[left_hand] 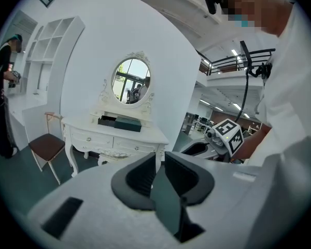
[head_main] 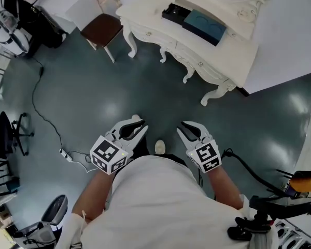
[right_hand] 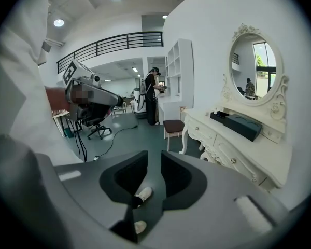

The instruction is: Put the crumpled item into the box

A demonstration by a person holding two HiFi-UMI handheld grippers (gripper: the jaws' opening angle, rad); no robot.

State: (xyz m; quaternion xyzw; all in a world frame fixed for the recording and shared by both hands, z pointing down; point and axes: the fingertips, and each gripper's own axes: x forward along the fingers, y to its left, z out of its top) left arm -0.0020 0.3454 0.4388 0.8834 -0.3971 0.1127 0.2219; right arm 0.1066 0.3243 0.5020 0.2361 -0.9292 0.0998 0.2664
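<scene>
Left gripper (head_main: 136, 127) and right gripper (head_main: 188, 128) both empty, short of the dressing table (head_main: 145, 21) — no crumpled item in sight.

The two grippers are held side by side over bare floor (head_main: 93, 97) in front of the dressing table, well apart from it. Each has its jaws slightly apart with only a narrow gap, and nothing sits between them. A dark teal box (head_main: 205, 26) lies on the tabletop below the mirror (left_hand: 131, 81), touching a black tray (head_main: 172, 13) at its side, and it is probably the target. No view shows the crumpled item, so I cannot tell where it is. The step in hand looks like the search or approach, before any pick-up. Next the item has to be found — perhaps on or near the dressing table. One gripper then needs to open wider and close on it before carrying it to the box.
</scene>
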